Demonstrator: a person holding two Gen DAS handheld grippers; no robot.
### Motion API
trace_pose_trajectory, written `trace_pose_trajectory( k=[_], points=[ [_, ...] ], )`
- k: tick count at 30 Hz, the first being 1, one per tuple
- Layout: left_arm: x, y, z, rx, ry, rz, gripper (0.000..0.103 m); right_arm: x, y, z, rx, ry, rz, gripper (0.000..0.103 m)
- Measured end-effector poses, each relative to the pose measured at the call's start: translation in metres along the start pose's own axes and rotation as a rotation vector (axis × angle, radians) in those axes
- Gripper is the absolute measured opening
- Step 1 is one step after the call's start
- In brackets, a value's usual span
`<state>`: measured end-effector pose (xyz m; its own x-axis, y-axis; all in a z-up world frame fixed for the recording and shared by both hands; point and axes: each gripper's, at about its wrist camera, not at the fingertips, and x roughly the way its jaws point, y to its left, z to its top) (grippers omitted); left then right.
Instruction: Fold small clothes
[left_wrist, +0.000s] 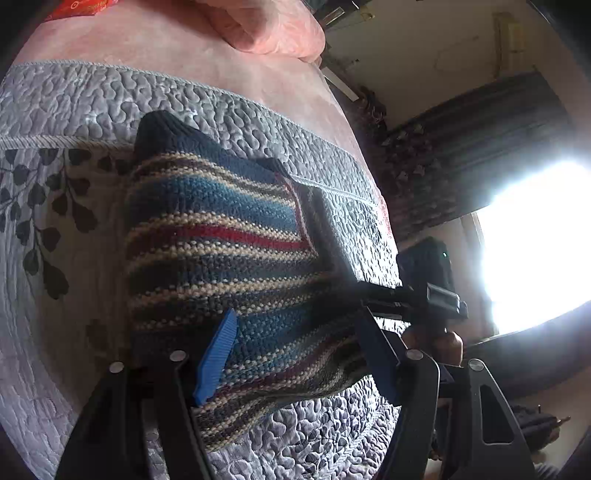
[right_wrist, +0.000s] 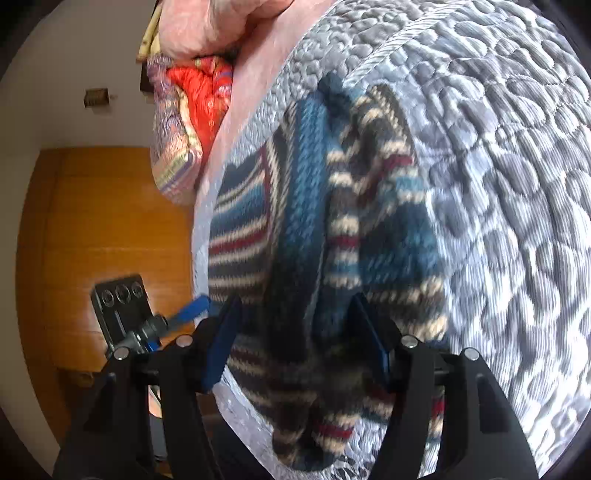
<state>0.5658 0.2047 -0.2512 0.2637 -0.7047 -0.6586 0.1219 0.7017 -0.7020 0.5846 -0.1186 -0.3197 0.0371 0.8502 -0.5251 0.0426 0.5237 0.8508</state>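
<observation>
A small knitted sweater (left_wrist: 221, 236) with blue, cream, red and dark stripes lies on the grey quilted bedspread (left_wrist: 110, 96). My left gripper (left_wrist: 297, 356) is open and straddles the sweater's near edge, its blue pads (left_wrist: 218, 358) wide apart. One dark finger (left_wrist: 332, 240) of the right gripper lies along the sweater's right edge, with a hand (left_wrist: 439, 341) behind it. The right wrist view is blurred. There the sweater (right_wrist: 314, 221) is bunched in folds, and my right gripper (right_wrist: 295, 339) is open with cloth between its fingers. A blue finger (right_wrist: 192, 306) of the left gripper shows at the left.
A pink blanket (left_wrist: 258, 33) and red patterned bedding (right_wrist: 199, 96) are heaped at the far end of the bed. The bed's edge runs beside an orange wooden panel (right_wrist: 92, 221). A bright window (left_wrist: 535, 240) and dark curtain (left_wrist: 480, 147) are on the right.
</observation>
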Motion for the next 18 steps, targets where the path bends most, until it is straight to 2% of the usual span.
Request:
trace_pose_trajectory(
  k=[1, 2, 5, 6, 12, 18],
  points=[
    [0.001, 0.0, 0.0, 0.0, 0.001, 0.0, 0.067, 0.0, -0.003, 0.004, 0.003, -0.007, 0.001, 0.061],
    [0.001, 0.0, 0.0, 0.0, 0.001, 0.0, 0.067, 0.002, -0.003, 0.007, 0.002, -0.009, 0.001, 0.056],
    [0.001, 0.001, 0.0, -0.008, -0.006, -0.006, 0.067, 0.005, 0.003, 0.009, -0.012, 0.015, 0.017, 0.031],
    [0.001, 0.001, 0.0, -0.01, -0.008, -0.006, 0.067, 0.004, 0.009, 0.008, -0.032, 0.013, 0.02, 0.028],
    [-0.002, 0.0, -0.001, -0.018, -0.014, -0.016, 0.067, -0.005, 0.042, 0.013, -0.142, -0.054, -0.066, 0.02],
    [-0.001, -0.01, 0.001, 0.005, -0.013, -0.051, 0.067, -0.033, 0.064, 0.021, -0.236, -0.123, -0.153, 0.019]
  ],
)
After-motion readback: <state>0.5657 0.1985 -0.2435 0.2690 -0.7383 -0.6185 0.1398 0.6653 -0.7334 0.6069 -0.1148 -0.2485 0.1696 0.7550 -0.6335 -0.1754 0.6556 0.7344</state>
